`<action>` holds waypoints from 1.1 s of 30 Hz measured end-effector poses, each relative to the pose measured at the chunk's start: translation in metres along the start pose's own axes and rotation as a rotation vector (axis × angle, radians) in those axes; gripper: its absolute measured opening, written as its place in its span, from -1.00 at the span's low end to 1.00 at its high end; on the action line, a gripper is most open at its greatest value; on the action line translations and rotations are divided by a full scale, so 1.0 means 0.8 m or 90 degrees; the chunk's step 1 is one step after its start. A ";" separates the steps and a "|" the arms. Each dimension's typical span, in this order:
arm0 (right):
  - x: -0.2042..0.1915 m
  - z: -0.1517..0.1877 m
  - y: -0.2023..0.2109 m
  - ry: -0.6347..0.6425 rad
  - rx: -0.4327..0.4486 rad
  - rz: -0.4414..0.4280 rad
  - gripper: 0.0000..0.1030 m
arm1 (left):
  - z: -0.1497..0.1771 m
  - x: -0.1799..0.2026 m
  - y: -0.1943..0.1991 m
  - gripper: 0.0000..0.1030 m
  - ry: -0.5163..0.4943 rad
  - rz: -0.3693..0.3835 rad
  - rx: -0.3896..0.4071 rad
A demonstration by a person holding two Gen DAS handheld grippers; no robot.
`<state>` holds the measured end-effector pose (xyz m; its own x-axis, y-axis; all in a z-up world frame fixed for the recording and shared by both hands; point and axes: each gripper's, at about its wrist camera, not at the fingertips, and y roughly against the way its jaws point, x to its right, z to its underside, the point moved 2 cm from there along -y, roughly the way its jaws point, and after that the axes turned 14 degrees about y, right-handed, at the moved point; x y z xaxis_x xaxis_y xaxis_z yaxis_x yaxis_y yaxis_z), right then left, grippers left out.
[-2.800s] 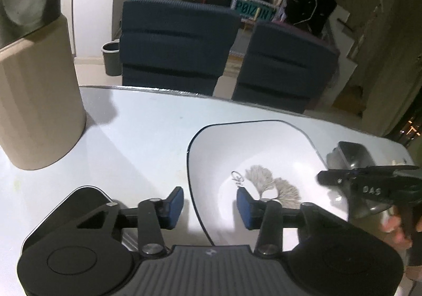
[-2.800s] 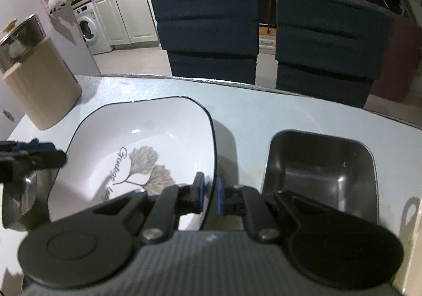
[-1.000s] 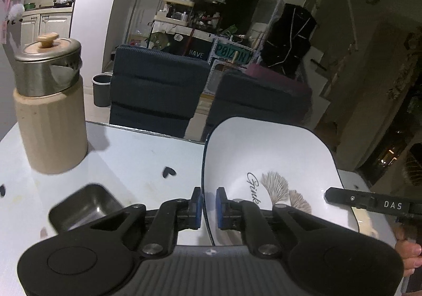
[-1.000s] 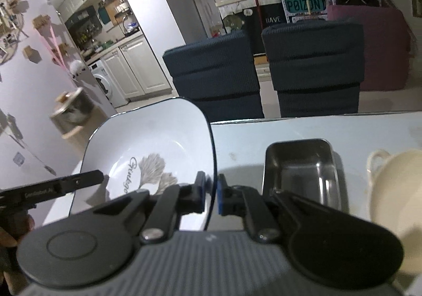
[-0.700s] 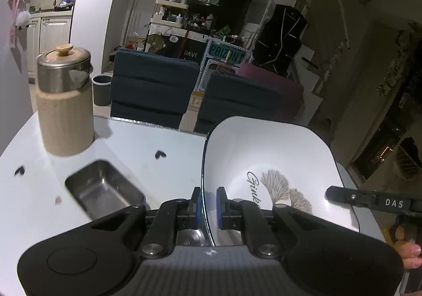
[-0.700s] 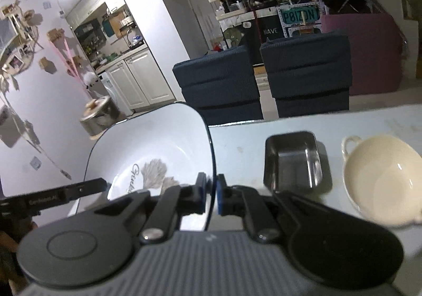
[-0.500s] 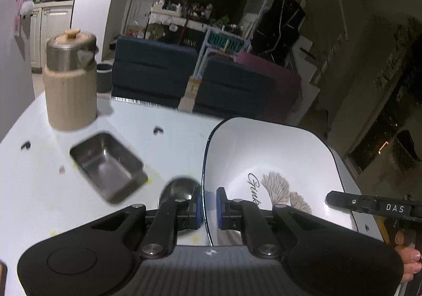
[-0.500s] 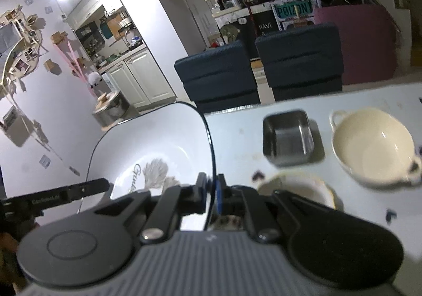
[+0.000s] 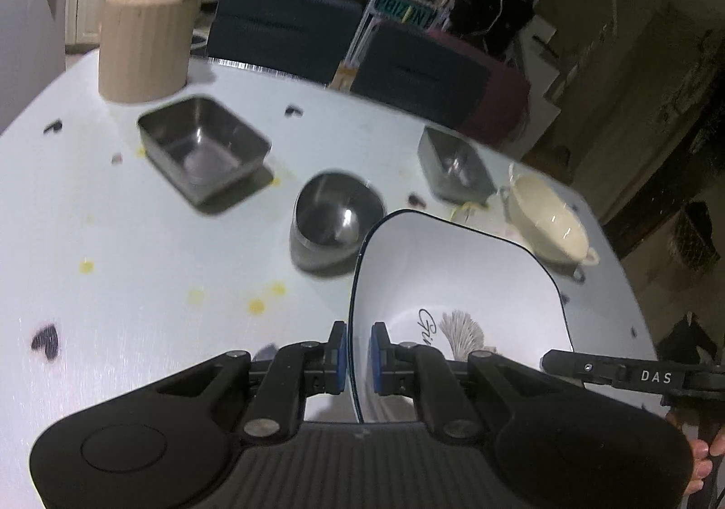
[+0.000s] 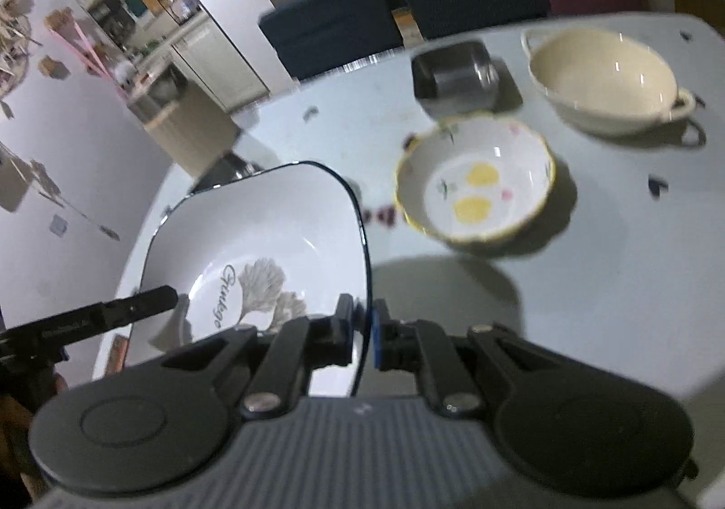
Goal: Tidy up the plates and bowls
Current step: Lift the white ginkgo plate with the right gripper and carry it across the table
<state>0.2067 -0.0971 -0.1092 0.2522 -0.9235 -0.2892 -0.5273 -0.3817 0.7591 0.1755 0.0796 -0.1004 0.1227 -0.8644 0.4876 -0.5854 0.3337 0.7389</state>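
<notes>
A square white plate [image 9: 457, 282] with a dark rim and a leaf print hangs above the table, held from both sides. My left gripper [image 9: 359, 357] is shut on its left rim. My right gripper [image 10: 362, 339] is shut on the plate's [image 10: 272, 237] right rim. On the table lie a round steel bowl [image 9: 333, 223], two steel rectangular trays [image 9: 204, 146] [image 9: 453, 162], a cream two-handled bowl [image 10: 602, 83] and a scalloped white bowl [image 10: 476, 182] with yellow spots. The scalloped bowl is mostly hidden behind the plate in the left wrist view.
A beige canister [image 9: 145, 28] with a steel lid stands at the table's far left corner. Two dark blue chairs [image 9: 285, 33] stand behind the table's far edge. A person's fingers [image 9: 702, 463] hold the other gripper at the lower right.
Both grippers have carried the plate back toward the near side of the table and tilted further down. More of the table shows now, with the scalloped bowl fully in the right wrist view.
</notes>
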 end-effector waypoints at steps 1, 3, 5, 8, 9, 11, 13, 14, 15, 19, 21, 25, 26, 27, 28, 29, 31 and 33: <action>-0.004 0.003 -0.007 -0.003 -0.012 0.002 -0.80 | 0.003 -0.004 -0.004 -0.79 0.000 -0.004 -0.009; -0.006 0.013 -0.018 -0.008 -0.038 0.004 -0.79 | 0.007 -0.011 -0.012 -0.79 0.005 -0.010 -0.025; -0.004 0.029 -0.023 -0.014 -0.059 0.007 -0.78 | 0.013 -0.019 -0.021 -0.79 0.010 -0.020 -0.038; -0.006 0.040 -0.034 -0.014 -0.083 0.013 -0.78 | 0.020 -0.031 -0.035 -0.79 0.015 -0.036 -0.058; -0.007 0.042 -0.037 -0.013 -0.089 0.016 -0.78 | 0.024 -0.034 -0.038 -0.79 0.016 -0.040 -0.063; -0.008 0.045 -0.045 -0.005 -0.099 0.023 -0.78 | 0.028 -0.040 -0.047 -0.79 0.022 -0.045 -0.074; -0.007 0.046 -0.052 -0.001 -0.106 0.031 -0.78 | 0.031 -0.046 -0.055 -0.78 0.032 -0.048 -0.085; -0.007 0.046 -0.055 0.000 -0.108 0.036 -0.78 | 0.032 -0.049 -0.059 -0.78 0.038 -0.049 -0.087; -0.006 0.045 -0.056 0.000 -0.110 0.040 -0.79 | 0.031 -0.050 -0.061 -0.77 0.039 -0.048 -0.086; -0.006 0.040 -0.065 -0.003 -0.109 0.055 -0.79 | 0.027 -0.051 -0.073 -0.75 0.038 -0.048 -0.077; -0.007 0.037 -0.070 -0.003 -0.107 0.061 -0.79 | 0.023 -0.052 -0.078 -0.74 0.038 -0.051 -0.075; -0.009 0.032 -0.075 -0.005 -0.104 0.071 -0.79 | 0.018 -0.053 -0.088 -0.70 0.035 -0.065 -0.070; -0.010 0.030 -0.078 -0.004 -0.102 0.073 -0.79 | 0.017 -0.054 -0.090 -0.69 0.034 -0.068 -0.068; -0.011 0.028 -0.080 -0.004 -0.101 0.076 -0.79 | 0.016 -0.055 -0.092 -0.68 0.034 -0.070 -0.067; -0.012 0.025 -0.083 -0.005 -0.100 0.077 -0.79 | 0.015 -0.056 -0.094 -0.67 0.034 -0.072 -0.065; -0.013 0.023 -0.086 -0.005 -0.099 0.079 -0.80 | 0.014 -0.057 -0.096 -0.65 0.034 -0.074 -0.064; -0.016 0.020 -0.090 -0.002 -0.098 0.082 -0.80 | 0.012 -0.058 -0.099 -0.63 0.027 -0.077 -0.059; -0.019 0.017 -0.092 0.003 -0.096 0.083 -0.80 | 0.010 -0.057 -0.101 -0.61 0.018 -0.079 -0.054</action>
<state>0.2306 -0.0554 -0.1689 0.1929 -0.9646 -0.1801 -0.4282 -0.2479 0.8690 0.2108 0.0893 -0.1856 0.2126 -0.8907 0.4019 -0.4952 0.2563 0.8301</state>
